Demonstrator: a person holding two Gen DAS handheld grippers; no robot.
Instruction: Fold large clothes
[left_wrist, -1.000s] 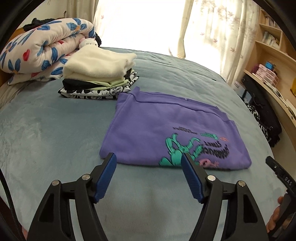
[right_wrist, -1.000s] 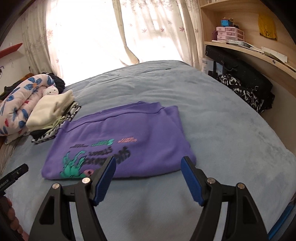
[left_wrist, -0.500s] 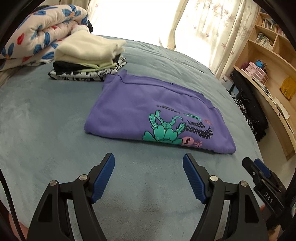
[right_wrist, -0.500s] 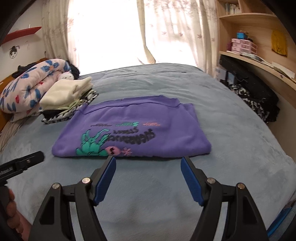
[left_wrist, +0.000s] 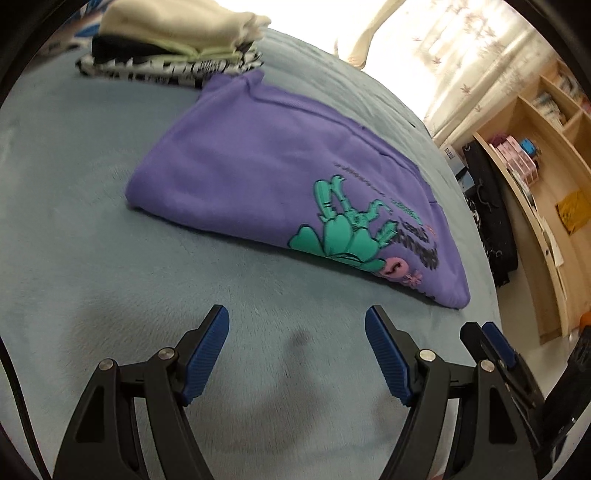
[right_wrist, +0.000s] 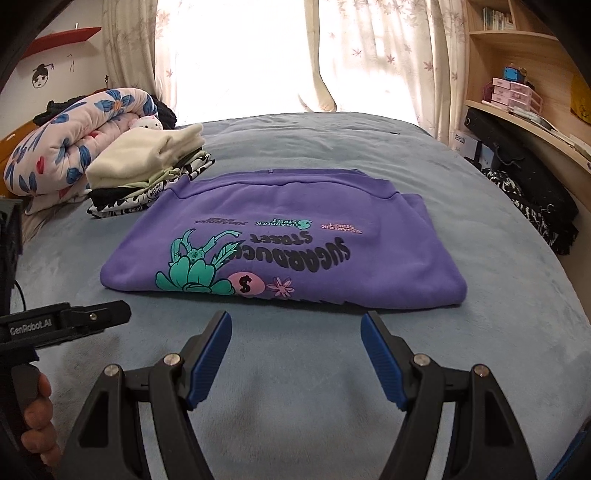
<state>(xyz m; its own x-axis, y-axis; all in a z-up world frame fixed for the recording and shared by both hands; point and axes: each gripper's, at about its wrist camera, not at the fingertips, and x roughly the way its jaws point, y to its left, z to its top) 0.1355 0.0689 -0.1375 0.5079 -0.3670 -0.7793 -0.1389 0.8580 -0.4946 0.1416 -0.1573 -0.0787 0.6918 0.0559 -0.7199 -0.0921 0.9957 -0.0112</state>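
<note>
A purple sweatshirt (left_wrist: 280, 173) (right_wrist: 295, 229) with a green print lies folded into a flat rectangle on the grey-blue bed. My left gripper (left_wrist: 297, 317) hovers low over the bed just short of the shirt's near edge, open, nothing between its blue pads. My right gripper (right_wrist: 295, 321) is also open and empty, a little before the near folded edge, below the print. The right gripper's tip (left_wrist: 487, 336) shows at the lower right of the left wrist view. In the right wrist view the left gripper's body (right_wrist: 66, 321) shows at the left, with a hand (right_wrist: 37, 424) on its grip.
A stack of folded clothes (right_wrist: 147, 170) (left_wrist: 173, 40) sits past the shirt's far left corner, beside a rolled floral quilt (right_wrist: 70, 136). Wooden shelves (right_wrist: 524, 107) and dark bags (right_wrist: 528, 192) line the right side of the bed (right_wrist: 480, 332). Curtains (right_wrist: 369, 51) hang behind.
Both grippers dropped toward the bed and closed in on the shirt's near edge. The left wrist view tilted and rolled, so the shirt looks larger and slanted. Jaw width looks unchanged.
</note>
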